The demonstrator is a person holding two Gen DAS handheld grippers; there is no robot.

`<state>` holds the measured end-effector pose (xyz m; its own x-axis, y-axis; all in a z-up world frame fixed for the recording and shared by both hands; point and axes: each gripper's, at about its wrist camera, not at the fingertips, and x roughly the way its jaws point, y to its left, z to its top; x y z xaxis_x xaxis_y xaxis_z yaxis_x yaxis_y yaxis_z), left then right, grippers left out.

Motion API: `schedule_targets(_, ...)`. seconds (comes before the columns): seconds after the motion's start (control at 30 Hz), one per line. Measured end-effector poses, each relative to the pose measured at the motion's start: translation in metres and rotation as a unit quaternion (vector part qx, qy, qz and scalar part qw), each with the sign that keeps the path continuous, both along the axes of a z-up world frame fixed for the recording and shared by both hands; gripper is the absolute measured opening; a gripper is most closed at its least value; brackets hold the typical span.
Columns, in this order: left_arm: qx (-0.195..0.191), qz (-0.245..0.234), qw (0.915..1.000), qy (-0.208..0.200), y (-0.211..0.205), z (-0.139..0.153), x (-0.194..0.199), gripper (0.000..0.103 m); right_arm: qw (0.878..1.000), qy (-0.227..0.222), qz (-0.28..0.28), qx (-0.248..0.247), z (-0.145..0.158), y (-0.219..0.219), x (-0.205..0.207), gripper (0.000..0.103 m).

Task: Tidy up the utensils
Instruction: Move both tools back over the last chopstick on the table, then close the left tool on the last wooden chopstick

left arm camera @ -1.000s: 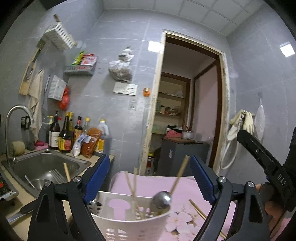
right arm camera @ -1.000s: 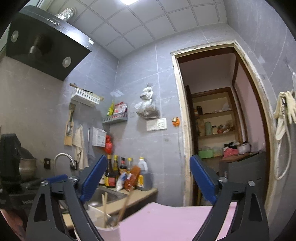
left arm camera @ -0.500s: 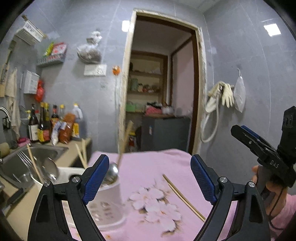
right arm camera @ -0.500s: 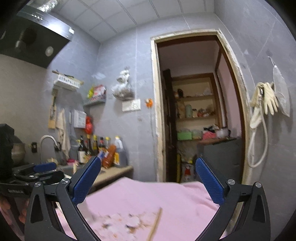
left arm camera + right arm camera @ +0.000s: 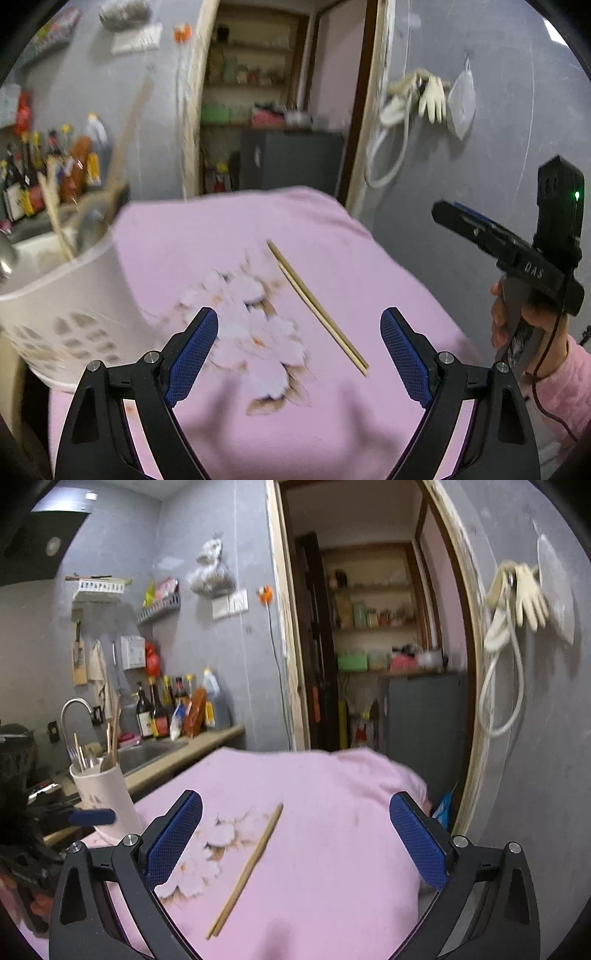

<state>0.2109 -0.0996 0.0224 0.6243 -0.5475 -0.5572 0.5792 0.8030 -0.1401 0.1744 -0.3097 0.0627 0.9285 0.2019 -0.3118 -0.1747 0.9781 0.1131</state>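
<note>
The right tool (image 5: 513, 247) bears the letters "DAS" in white.

Chopstick pair (image 5: 316, 306) flat on pink cloth; white holder (image 5: 105, 797) upright, full.

A: Where does the left wrist view look from?
B: Low and close over the pink cloth (image 5: 229, 229), facing the doorway (image 5: 280, 92).
A: And the right?
B: Further back and higher (same heading); both share the chopsticks (image 5: 316, 304) (image 5: 247, 869).
</note>
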Motion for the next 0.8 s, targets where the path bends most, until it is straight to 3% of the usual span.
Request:
schedule_targets(0.13,0.008,-0.012,0.9979,0.063,-0.011,-0.012,0.019,0.085,0.999,0.049,0.009,0.008,-0.01,-0.007,0.015,0.086)
schedule_targets(0.27,-0.006,-0.017,0.994,0.108,-0.017,-0.021,0.037,0.084,0.995,0.094,0.021,0.01,-0.021,-0.01,0.031,0.071)
schedule_targets(0.6,-0.005,-0.025,0.9793,0.201,-0.034,-0.043,0.079,0.04,0.972,0.226,0.049,0.037,-0.062,-0.023,0.085,0.04)
schedule_targets(0.8,-0.021,-0.016,0.9735,0.227,-0.033,-0.049,0.103,0.03,0.96,0.266,0.06,0.064,-0.074,-0.033,0.102,0.039)
